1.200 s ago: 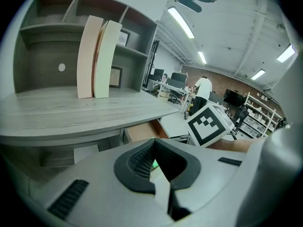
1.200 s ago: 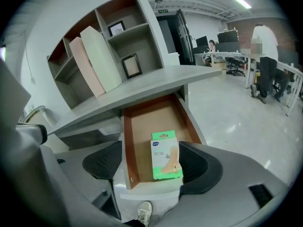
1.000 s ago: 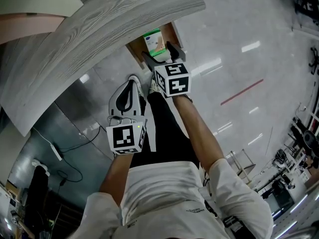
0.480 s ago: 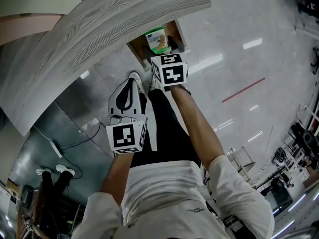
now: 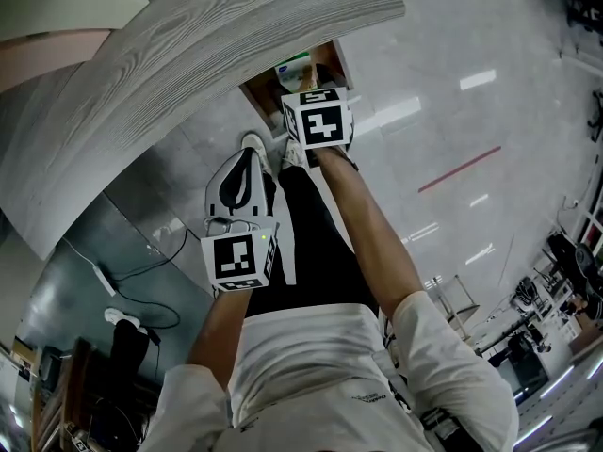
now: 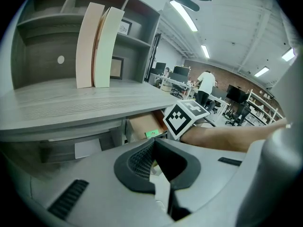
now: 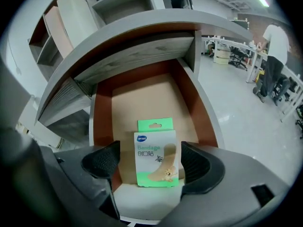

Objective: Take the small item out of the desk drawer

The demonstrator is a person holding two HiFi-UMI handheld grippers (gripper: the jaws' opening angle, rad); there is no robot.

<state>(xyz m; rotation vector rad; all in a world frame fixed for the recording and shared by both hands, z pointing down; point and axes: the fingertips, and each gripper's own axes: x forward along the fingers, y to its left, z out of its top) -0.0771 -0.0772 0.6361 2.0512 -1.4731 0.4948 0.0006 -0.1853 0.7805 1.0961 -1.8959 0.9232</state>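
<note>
Right gripper view: right hand-held gripper spread wide astride the bandage box.

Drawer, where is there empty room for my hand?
In the open wooden drawer, the tan floor is bare behind the green-and-white bandage box, between the brown side walls. The front is crowded: the box lies between the jaws of the open right tool.

The bandage box lay in the drawer, between the right gripper's jaws. The desktop stood above and beyond it, with the left gripper well behind.
</note>
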